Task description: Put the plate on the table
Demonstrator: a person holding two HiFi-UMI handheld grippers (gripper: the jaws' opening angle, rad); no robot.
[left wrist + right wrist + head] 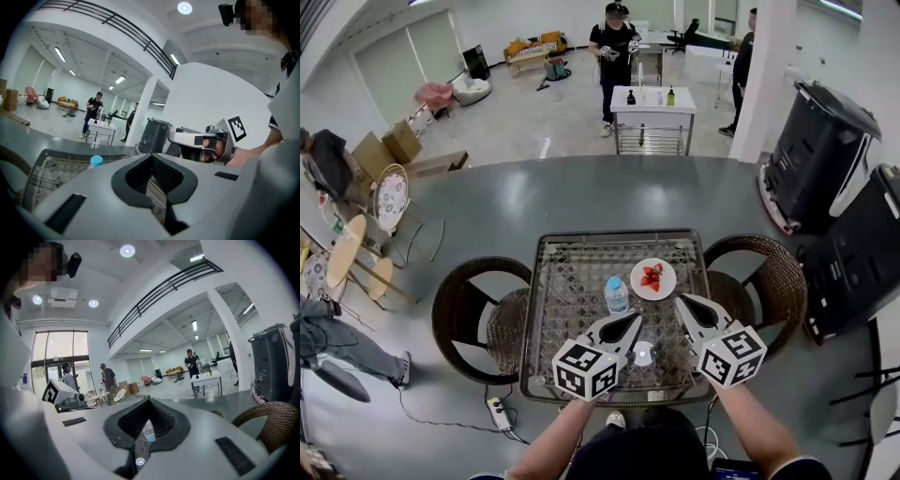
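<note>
Left wicker chair (pixel 459 309) is tucked against the glass tabletop (pixel 567 272).

My left gripper (pixel 631 322) is held over the near half of the tabletop. Its jaws are together and there is nothing between them.

The water bottle (pixel 616 295), blue cap, stands upright near mid-table, just beyond the left gripper's tip.

The plate (pixel 653 278) is white and sits flat on the tabletop just right of the bottle, apart from it, with strawberries (pixel 651 276) on it.

My right gripper (pixel 682 302) is just near-side of the plate and clear of it. Its jaws are closed and empty.

Right wicker chair (pixel 780 281) stands at the table's right edge.
</note>
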